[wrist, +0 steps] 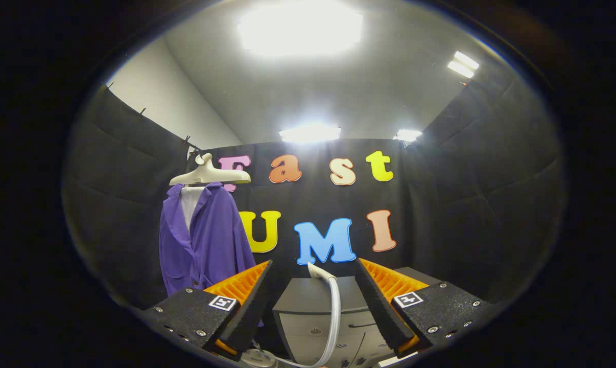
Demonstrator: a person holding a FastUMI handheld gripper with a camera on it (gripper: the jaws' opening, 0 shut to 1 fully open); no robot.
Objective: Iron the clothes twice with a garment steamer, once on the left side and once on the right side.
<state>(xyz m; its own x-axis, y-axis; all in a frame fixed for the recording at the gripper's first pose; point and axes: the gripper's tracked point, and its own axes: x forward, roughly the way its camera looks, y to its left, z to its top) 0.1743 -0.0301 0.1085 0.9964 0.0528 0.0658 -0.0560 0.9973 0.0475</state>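
Fingers point(267, 294) spread wide, empty — steamer hose point(333, 312) between, its base cut off below.

A cloth-walled recording booth point(471, 194) indoors, under ceiling light panels point(300, 28), with a grey cabinet point(313, 312).

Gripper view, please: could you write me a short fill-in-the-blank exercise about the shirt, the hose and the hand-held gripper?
1. The purple shirt hangs on a pale ____.
2. The fingers of the hand-held gripper stand ____, with nothing held.
3. The hose rises ____ the two fingers.
4. Behind the hose stands a grey ____ with drawers.

Missing words: hanger; open; between; cabinet
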